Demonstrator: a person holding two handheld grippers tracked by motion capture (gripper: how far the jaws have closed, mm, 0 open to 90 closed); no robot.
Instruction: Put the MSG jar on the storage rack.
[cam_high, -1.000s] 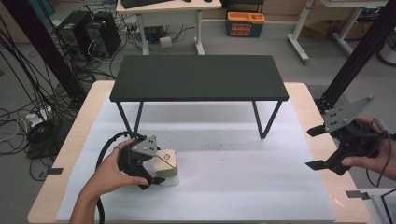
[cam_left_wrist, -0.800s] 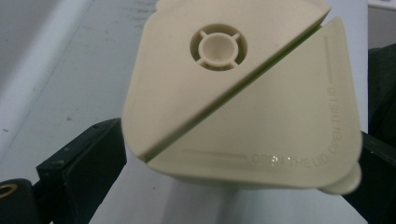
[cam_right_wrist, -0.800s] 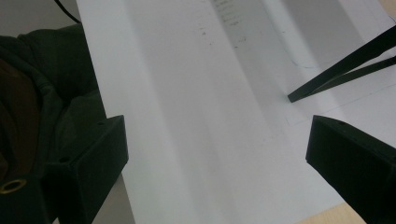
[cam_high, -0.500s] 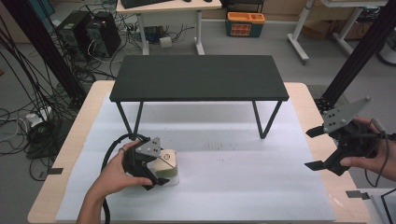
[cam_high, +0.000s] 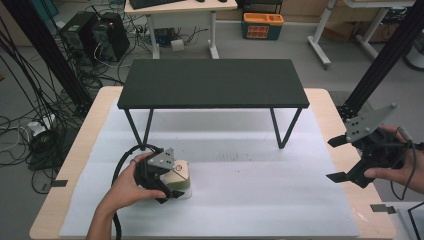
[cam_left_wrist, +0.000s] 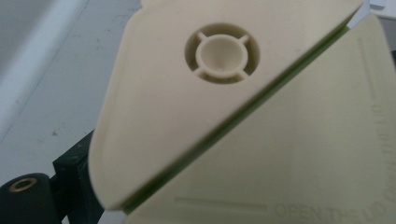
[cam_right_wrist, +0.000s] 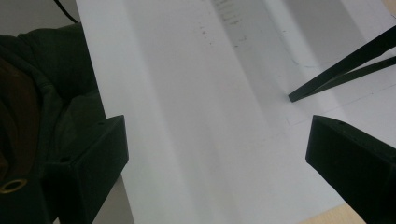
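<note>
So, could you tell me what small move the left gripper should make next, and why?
Probably lift the cream lidded container slightly off the white mat: the left gripper looks closed around it, and the right gripper is open, well apart.

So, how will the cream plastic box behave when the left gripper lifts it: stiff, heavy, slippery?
The cream plastic box is probably stiff: its moulded lid keeps crisp edges. It likely feels light, being thin-walled. Its smooth surface may slip in the left gripper, and the hinged lid might flex open.

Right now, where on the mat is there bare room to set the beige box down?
Free: white mat between beige box and right gripper, and under the black shelf between its legs. Crowded: near-left corner, where left gripper holds the box.
</note>
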